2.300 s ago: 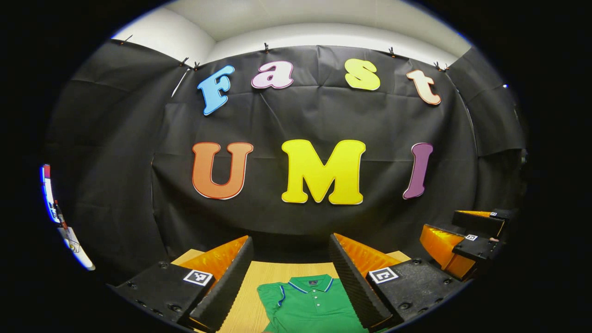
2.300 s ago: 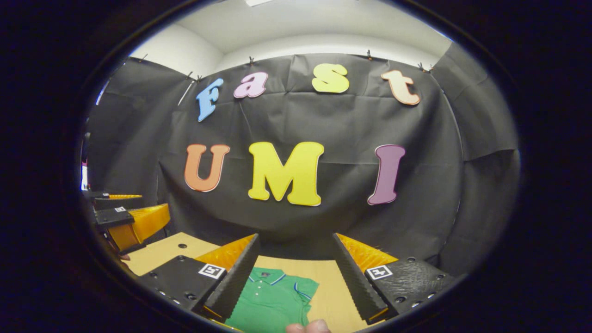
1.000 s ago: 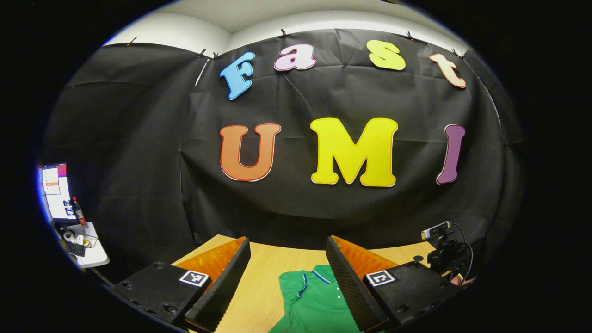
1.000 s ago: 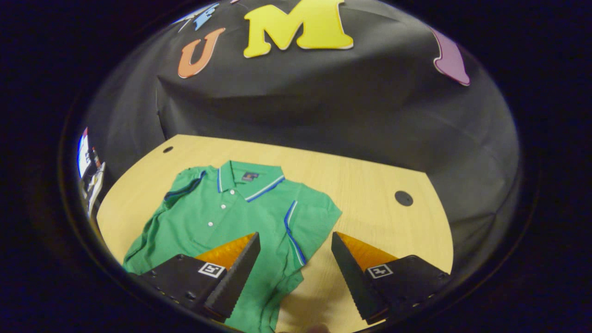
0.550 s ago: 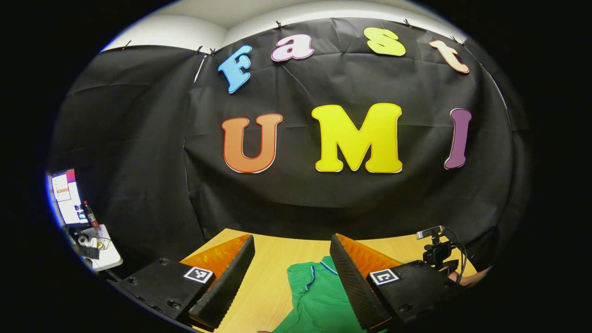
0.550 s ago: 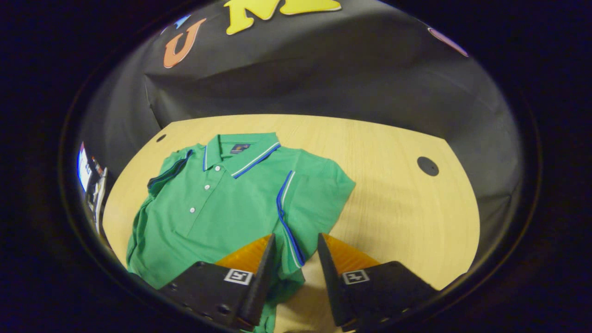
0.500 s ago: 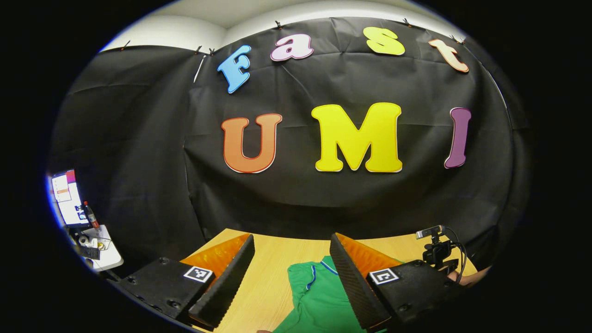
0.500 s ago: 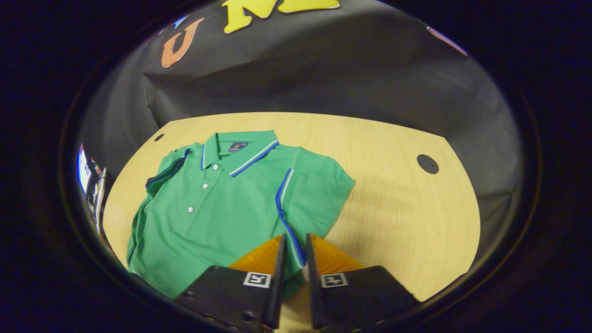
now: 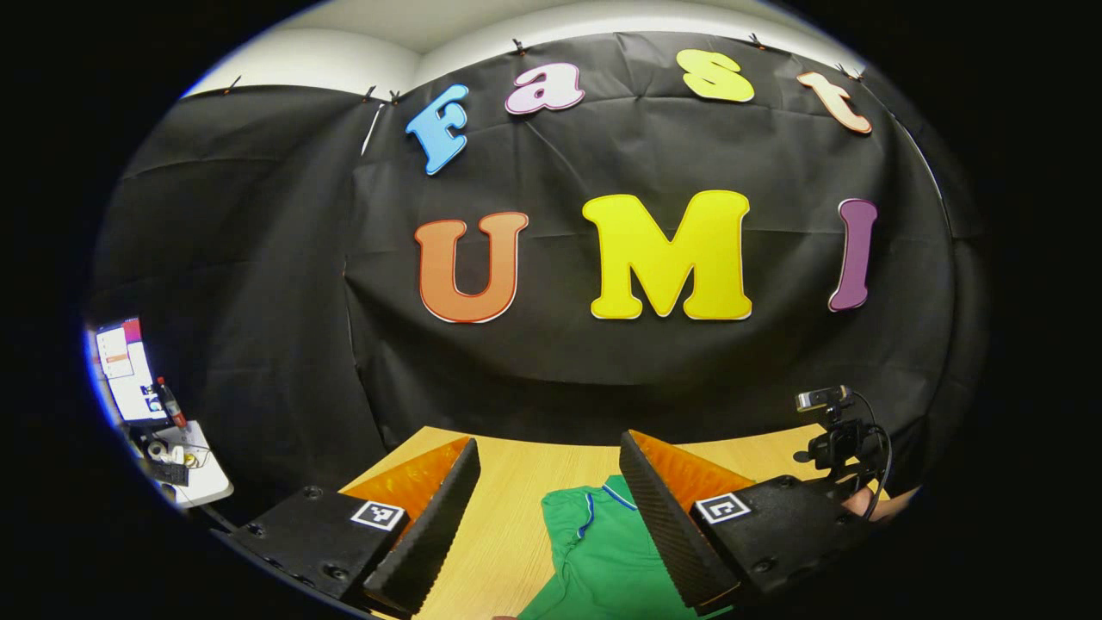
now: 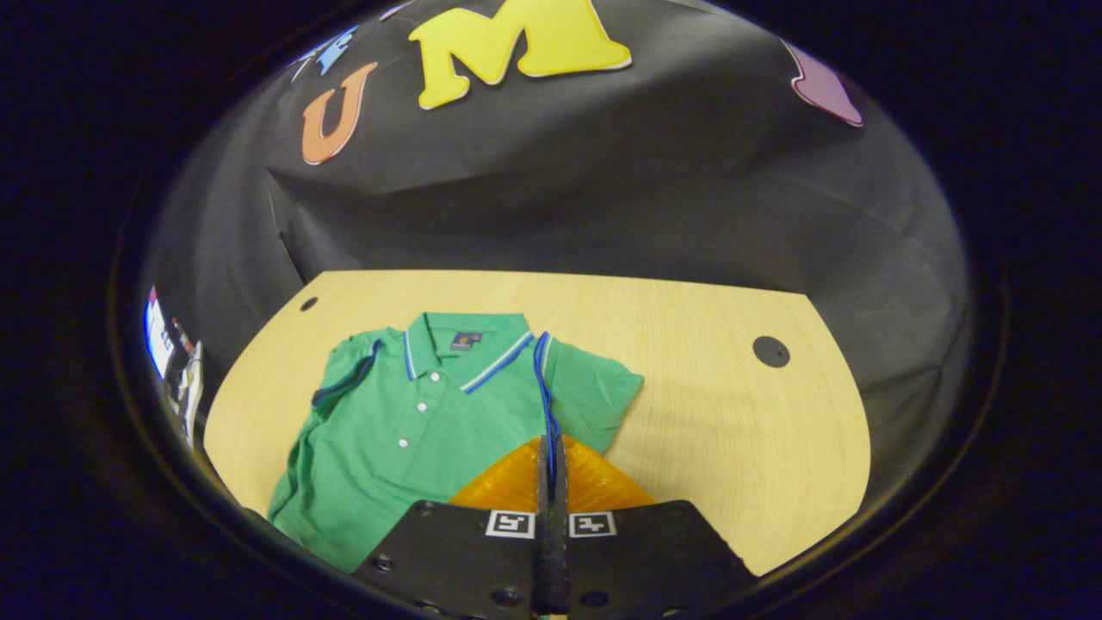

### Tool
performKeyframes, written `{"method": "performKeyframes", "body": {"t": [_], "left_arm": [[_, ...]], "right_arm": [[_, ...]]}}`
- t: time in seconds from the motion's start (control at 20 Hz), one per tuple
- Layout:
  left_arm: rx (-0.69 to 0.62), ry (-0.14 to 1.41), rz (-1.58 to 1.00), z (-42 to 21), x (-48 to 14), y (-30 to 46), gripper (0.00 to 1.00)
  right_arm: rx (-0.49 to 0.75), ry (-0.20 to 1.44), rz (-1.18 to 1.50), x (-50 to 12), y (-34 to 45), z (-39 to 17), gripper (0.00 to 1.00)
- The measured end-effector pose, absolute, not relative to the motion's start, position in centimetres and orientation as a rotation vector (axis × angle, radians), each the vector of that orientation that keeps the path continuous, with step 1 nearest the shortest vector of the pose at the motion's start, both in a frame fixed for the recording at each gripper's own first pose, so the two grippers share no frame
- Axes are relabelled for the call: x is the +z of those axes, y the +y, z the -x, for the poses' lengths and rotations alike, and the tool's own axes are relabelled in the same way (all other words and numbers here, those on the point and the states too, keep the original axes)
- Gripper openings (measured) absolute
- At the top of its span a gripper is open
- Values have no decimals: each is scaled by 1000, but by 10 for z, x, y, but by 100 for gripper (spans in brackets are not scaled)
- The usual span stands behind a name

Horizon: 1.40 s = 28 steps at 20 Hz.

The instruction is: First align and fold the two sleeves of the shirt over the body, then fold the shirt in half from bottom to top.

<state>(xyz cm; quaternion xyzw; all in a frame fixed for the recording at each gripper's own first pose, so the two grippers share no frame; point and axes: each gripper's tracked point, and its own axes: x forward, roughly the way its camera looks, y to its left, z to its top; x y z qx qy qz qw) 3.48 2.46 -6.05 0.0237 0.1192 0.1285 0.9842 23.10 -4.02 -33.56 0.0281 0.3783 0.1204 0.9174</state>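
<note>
Green short-sleeved polo shirt (image 10: 405, 430) with blue and white trim on the collar and sleeves is lying face up on the pale wooden surface (image 10: 715, 413), in the lower left of the right gripper view, its collar pointing toward the black cloth wall at the top. The right hand-held gripper (image 10: 550, 469), at the bottom centre of that view, is clenching its two fingers together on the blue-trimmed edge of the shirt's sleeve (image 10: 585, 387), which is lifting up from the surface in a ridge toward the collar. In the left gripper view, the left hand-held gripper (image 9: 551, 499) is hanging released, its fingers spread wide apart above the surface, with part of the shirt's collar and shoulder showing between them at the bottom centre. At the lower right of that view, a small black camera (image 9: 831, 430) with a cable is sitting atop the other gripper.
</note>
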Motion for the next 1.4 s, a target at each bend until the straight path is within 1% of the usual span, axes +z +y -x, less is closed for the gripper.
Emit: {"method": "performKeyframes", "body": {"t": [0.15, 0.3, 0.55, 0.6, 0.65, 0.75, 0.9, 0.95, 1.1, 1.25, 1.4], "left_arm": [[281, 248, -38, -27, -60, 39, 100], [296, 244, -39, -18, -57, 50, 100], [333, 253, -41, -7, -54, 72, 100], [337, 248, -42, -6, -53, 76, 100], [340, 243, -42, -5, -51, 80, 100], [340, 240, -44, -5, -53, 85, 100], [298, 248, -18, -10, -60, 82, 100], [280, 251, -12, -13, -62, 79, 100], [215, 245, -34, -22, -72, 69, 100], [141, 297, -77, -30, -112, 57, 100], [72, 338, -40, -36, -140, 39, 100]], "right_arm": [[255, 744, -66, -317, -3, -236, 0], [269, 738, -71, -313, 41, -239, 0], [259, 793, -34, -343, 79, -237, 0], [273, 842, -56, -349, 86, -227, 6], [277, 850, -86, -348, 92, -222, 10], [280, 811, -132, -331, 93, -218, 43], [263, 728, -116, -298, 78, -210, 93], [254, 703, -95, -288, 70, -207, 96], [231, 622, -64, -246, 52, -189, 96], [183, 527, -30, -199, 32, -164, 96], [148, 474, -32, -163, 17, -132, 96]]}}
